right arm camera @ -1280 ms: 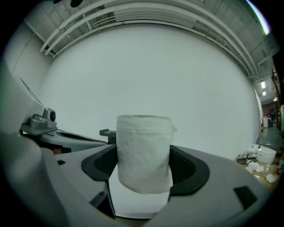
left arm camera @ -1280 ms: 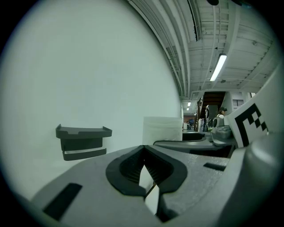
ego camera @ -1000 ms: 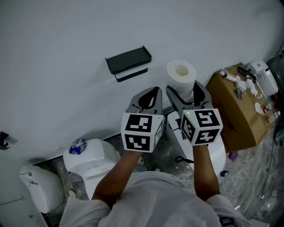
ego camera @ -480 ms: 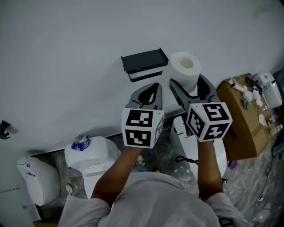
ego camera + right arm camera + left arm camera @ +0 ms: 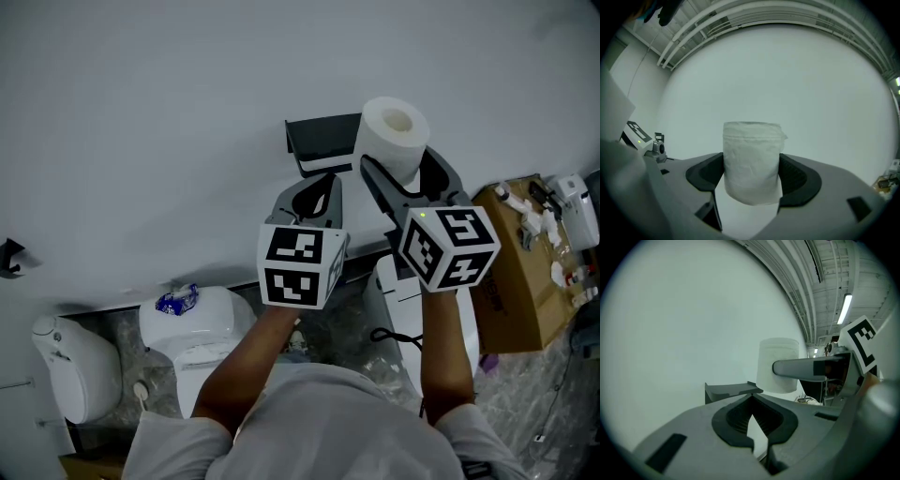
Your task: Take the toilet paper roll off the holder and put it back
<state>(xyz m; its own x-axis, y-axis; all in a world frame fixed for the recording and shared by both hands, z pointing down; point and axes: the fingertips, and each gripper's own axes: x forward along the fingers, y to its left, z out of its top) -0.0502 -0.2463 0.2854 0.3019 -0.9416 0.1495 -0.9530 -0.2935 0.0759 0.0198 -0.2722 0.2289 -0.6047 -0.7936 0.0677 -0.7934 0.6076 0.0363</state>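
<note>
The toilet paper roll (image 5: 395, 125) is off its mount and rides in the right tool (image 5: 403, 169), whose jaws pinch it from both sides around its lower half. It stands upright with the core hole facing up. In the right gripper view the paper fills the gap between the dark pads, and its top rises well above them.

The holder (image 5: 321, 141), a dark shelf-like bracket on the white wall (image 5: 141, 141), sits just left of the roll. In the head view the roll overlaps its right end. Whether they touch cannot be told.

The left tool (image 5: 322, 183) hovers just below the holder with its jaws pressed together at the tips and nothing between them.

By my reading, the removal is done and the return is in hand. The next move calls for turning the roll so its core lines up with the pale bar under the shelf, then sliding it leftward onto that bar before the jaws let go. The bar is mostly hidden, so its open end is uncertain.

A toilet (image 5: 192, 328) stands near left and a cardboard box (image 5: 516, 281) at right.
</note>
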